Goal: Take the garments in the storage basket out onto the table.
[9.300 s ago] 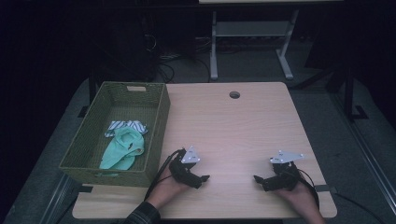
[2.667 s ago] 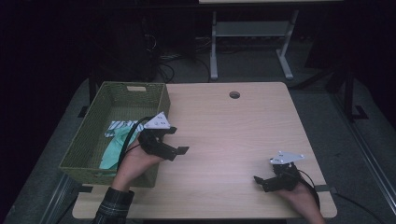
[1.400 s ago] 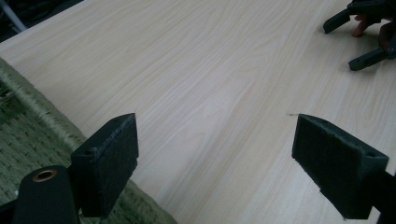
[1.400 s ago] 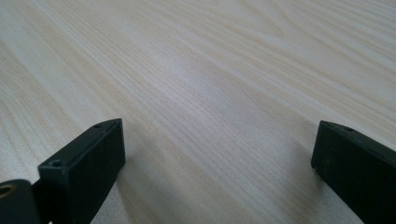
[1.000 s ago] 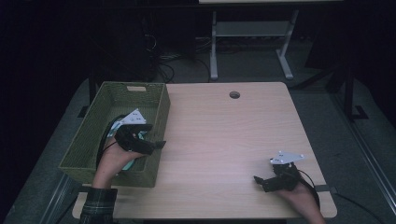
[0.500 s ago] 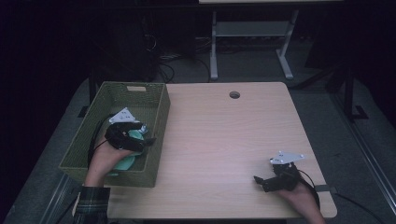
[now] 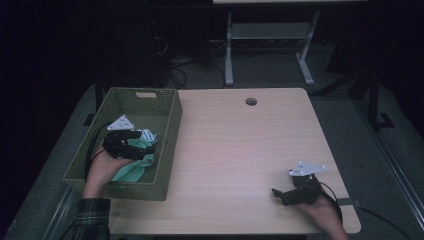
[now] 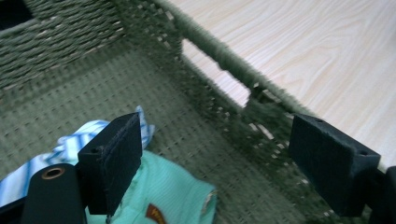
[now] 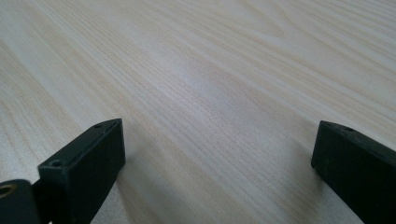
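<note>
L gripper [image 8: 215,154] is down in the green woven basket [image 7: 167,125] at the table's left edge, jaws wide, holding nothing. The mint-green folded cloth [image 8: 173,186] lies on the basket floor under my left jaw. Risks: the far jaw snags the basket wall, or I also pinch the blue-striped cloth [image 8: 70,144]. R gripper [image 9: 217,163] rests near the table's front-right corner, wide open and empty.

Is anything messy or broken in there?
Nothing looks broken. The mint green cloth and striped cloth just lie crumpled in the woven basket, under the open left tongs.
</note>
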Motion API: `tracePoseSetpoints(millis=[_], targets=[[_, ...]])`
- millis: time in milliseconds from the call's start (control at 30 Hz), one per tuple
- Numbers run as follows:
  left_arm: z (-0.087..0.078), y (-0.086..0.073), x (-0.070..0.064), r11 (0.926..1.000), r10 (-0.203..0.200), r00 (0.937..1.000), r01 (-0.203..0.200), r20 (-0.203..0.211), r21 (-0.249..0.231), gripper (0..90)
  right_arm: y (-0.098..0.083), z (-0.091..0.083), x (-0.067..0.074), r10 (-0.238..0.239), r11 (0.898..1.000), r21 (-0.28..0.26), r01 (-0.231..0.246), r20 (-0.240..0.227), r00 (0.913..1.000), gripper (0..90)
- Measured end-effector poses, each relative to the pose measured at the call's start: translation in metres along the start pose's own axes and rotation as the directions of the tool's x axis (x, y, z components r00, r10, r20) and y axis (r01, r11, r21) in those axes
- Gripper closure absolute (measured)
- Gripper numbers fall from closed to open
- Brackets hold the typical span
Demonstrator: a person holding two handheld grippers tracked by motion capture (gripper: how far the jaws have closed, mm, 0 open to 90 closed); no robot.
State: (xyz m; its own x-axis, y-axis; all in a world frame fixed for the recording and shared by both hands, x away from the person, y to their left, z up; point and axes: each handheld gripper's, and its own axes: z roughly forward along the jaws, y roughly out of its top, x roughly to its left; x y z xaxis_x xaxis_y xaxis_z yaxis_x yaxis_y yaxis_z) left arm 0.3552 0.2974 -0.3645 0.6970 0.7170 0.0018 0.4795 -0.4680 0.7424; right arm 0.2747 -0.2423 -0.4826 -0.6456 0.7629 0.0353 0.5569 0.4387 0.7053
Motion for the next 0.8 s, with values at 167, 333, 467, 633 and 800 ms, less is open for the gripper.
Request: tracePoseSetpoints(millis=[167, 333, 467, 633, 800], targets=[[0.003, -0.005, 0.007, 0.9998, -0.011, 0.9991, 0.011, -0.04, 0.016, 17.3, 0.0, 0.0, 0.0, 0.0, 1.0, 0.0, 0.0, -0.001, 1.0, 2.6], [0.01, -0.009, 0.009, 0.999, -0.016, 0.9989, 0.018, -0.044, 0.041, 19.7, 0.0, 0.0, 0.0, -0.002, 1.0, -0.001, 0.002, 0.0, 1.0, 2.6], [0.017, -0.012, 0.01, 0.9969, -0.014, 0.9984, 0.018, -0.055, 0.076, 22.1, 0.0, 0.0, 0.0, -0.002, 1.0, -0.001, 0.002, 0.001, 1.0, 2.6], [0.025, -0.015, 0.009, 0.9926, -0.021, 0.9982, 0.028, -0.056, 0.118, 25.2, 0.0, 0.0, 0.0, -0.002, 1.0, 0.0, 0.002, 0.0, 1.0, 2.6], [0.032, -0.017, 0.008, 0.9866, -0.019, 0.9986, 0.026, -0.05, 0.161, 28.5, 0.0, 0.0, 0.0, -0.002, 1.0, 0.0, 0.002, 0.0, 1.0, 2.6]])
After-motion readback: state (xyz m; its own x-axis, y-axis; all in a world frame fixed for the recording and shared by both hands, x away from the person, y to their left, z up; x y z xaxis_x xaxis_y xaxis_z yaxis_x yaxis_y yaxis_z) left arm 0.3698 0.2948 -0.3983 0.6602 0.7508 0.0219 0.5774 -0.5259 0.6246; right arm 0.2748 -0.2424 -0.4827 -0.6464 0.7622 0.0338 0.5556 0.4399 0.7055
